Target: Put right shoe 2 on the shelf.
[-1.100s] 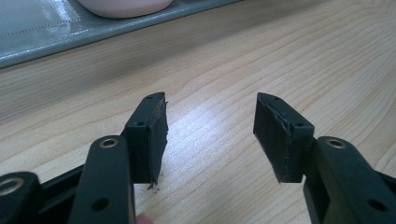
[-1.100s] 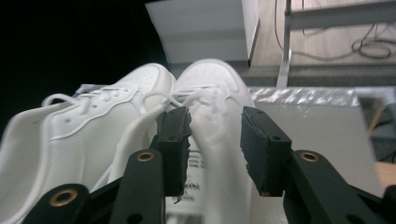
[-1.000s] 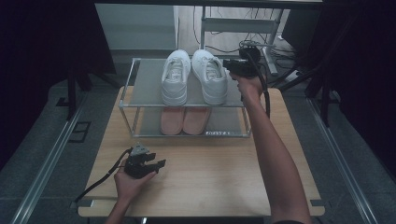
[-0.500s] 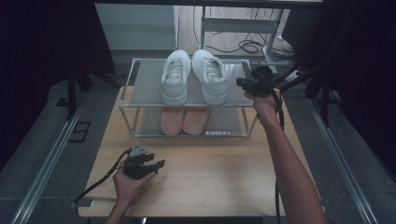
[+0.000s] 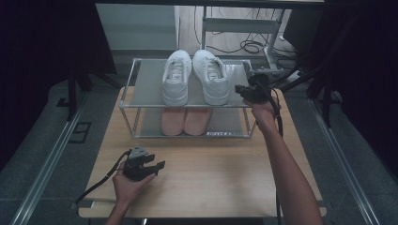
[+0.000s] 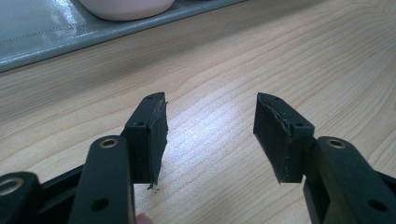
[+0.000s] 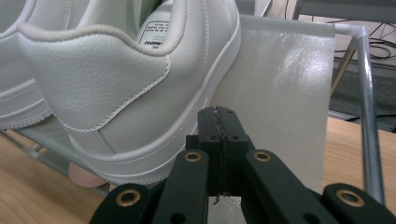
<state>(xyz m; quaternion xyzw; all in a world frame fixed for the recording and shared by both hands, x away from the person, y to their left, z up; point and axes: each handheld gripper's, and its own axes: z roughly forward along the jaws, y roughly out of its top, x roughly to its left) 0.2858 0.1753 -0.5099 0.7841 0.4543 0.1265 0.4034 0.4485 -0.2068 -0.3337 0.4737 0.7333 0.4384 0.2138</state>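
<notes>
The right gripper [image 7: 219, 112] had its two black jaws pressed flat together, and nothing was pinched between them. Just ahead of the tips and a little to their left stood the heel of a white sneaker [image 7: 135, 88], close but not touching as far as the right gripper view showed. Under the tips lay the grey top shelf [image 7: 280, 93] of a metal shoe rack [image 5: 129, 89], with a silver post by the jaws' right side. That view also showed a label with writing inside the sneaker, too small to read from above.

The left gripper [image 6: 210, 126] had its jaws spread wide apart, and they held nothing. Bare wooden table [image 6: 261, 56] lay between and past the tips. Farther ahead was the rack's bottom shelf edge with a pink shoe toe [image 6: 126, 7] on it.

From the high view, two white sneakers [image 5: 196, 77] sat side by side on top and a pink pair [image 5: 185, 121] below. The left gripper [image 5: 159, 165] sat low near the table's front, well apart from the right gripper [image 5: 240, 89] at the rack's right end.
</notes>
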